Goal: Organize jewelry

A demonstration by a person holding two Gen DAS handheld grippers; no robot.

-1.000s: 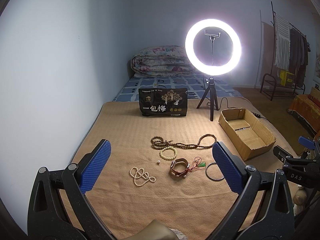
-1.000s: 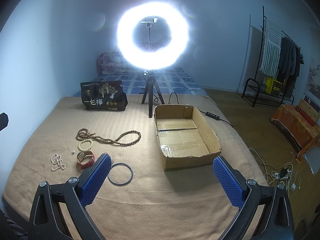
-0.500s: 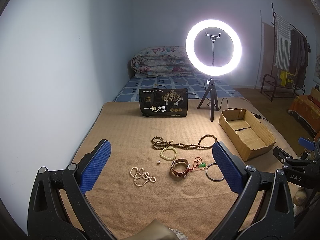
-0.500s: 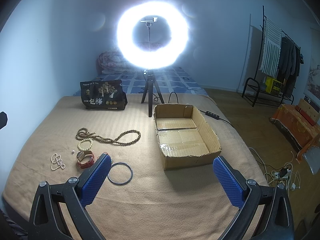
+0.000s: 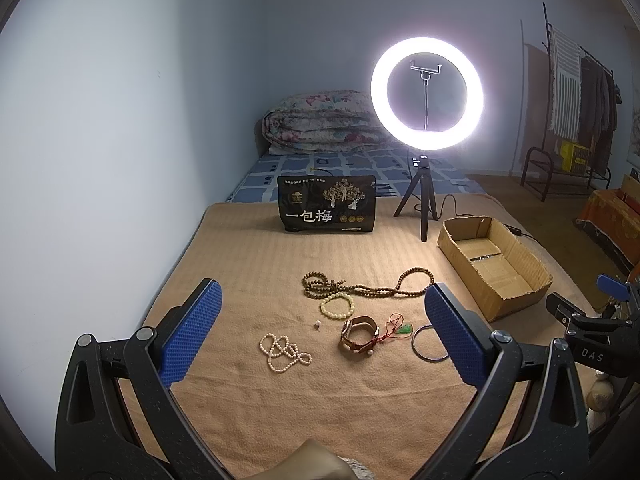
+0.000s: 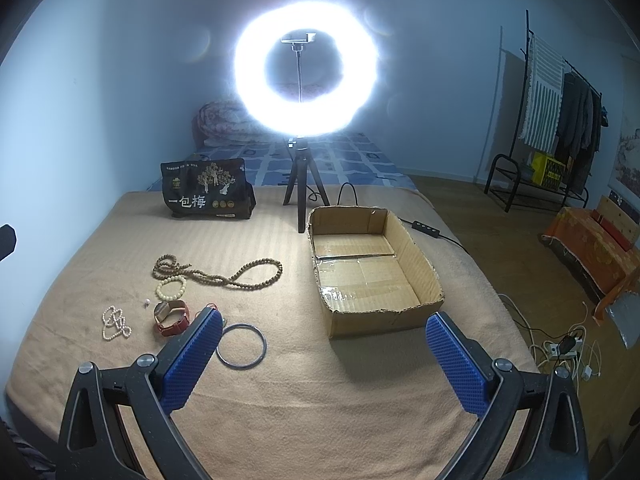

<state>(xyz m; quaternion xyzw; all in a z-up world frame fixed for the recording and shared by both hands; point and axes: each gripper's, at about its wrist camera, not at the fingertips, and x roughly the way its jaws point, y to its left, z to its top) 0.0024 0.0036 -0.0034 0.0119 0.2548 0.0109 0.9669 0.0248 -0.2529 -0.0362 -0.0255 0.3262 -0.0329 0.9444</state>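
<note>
Tan blanket (image 5: 248, 264) across the bed, ring light (image 5: 426, 94) blazing at the far end, and nothing has shifted in the last second: both views match the earlier ones, every piece of jewelry lying where it lay. So the sorting hasn't started yet, by my read.

Left gripper (image 5: 320, 332) hovers over the near edge, fingers spread wide and holding nothing. Right gripper (image 6: 322, 356) likewise, fingers wide apart and empty.

All the jewelry sits in a loose cluster left of the cardboard box (image 6: 424, 268): the long brown bead strand (image 5: 360, 286) farthest, the pale bead bracelet (image 5: 337, 307) just nearer, the pearl strand (image 5: 283, 351) nearest left, the watch (image 5: 359, 335) beside the red-corded green pendant (image 5: 404, 328), and the metal bangle (image 6: 241, 345) just right of the right gripper's left finger.

That box is open-topped and bare inside, only taped flaps showing. Dark printed bag (image 5: 328, 208) stands far back; its contents can't be seen.
</note>
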